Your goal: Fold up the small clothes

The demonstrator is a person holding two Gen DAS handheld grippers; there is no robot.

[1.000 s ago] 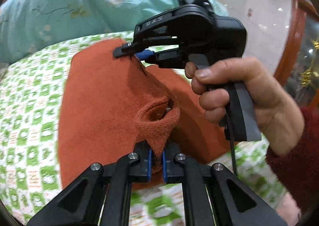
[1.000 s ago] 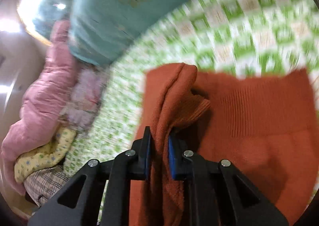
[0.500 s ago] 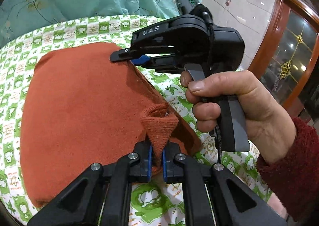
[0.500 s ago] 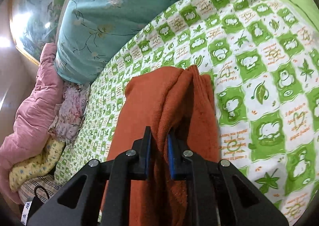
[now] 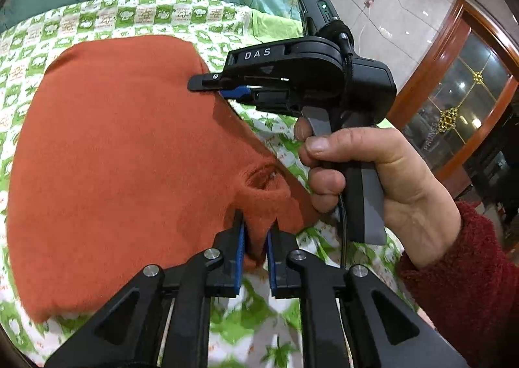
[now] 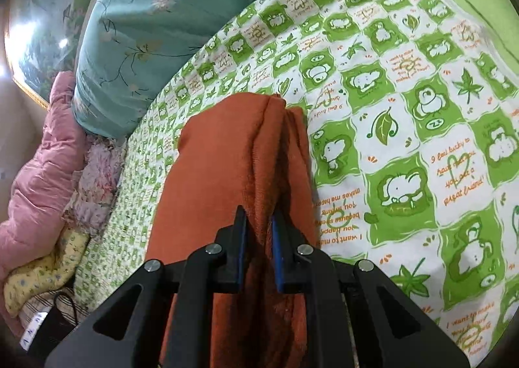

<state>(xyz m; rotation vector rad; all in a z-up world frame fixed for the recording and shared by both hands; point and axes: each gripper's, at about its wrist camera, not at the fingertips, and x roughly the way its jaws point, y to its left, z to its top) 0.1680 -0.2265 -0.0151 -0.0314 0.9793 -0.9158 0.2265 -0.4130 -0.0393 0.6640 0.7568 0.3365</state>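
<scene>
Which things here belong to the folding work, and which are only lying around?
Belong to the job:
- orange garment
- left gripper, shut on its cuff
- right gripper, shut on another edge
- green checked sheet it lies on

Lying about:
- teal quilt
- pink jacket
- yellow cloth

Bright, even indoor light; glare flares far left on the framed picture [image 6: 30, 43]. Fisheye bends and darkens every corner. Bedsheet [image 5: 259, 319] blurs near the left view's bottom; soft shadows sit beneath the sweater [image 5: 113, 157].
</scene>
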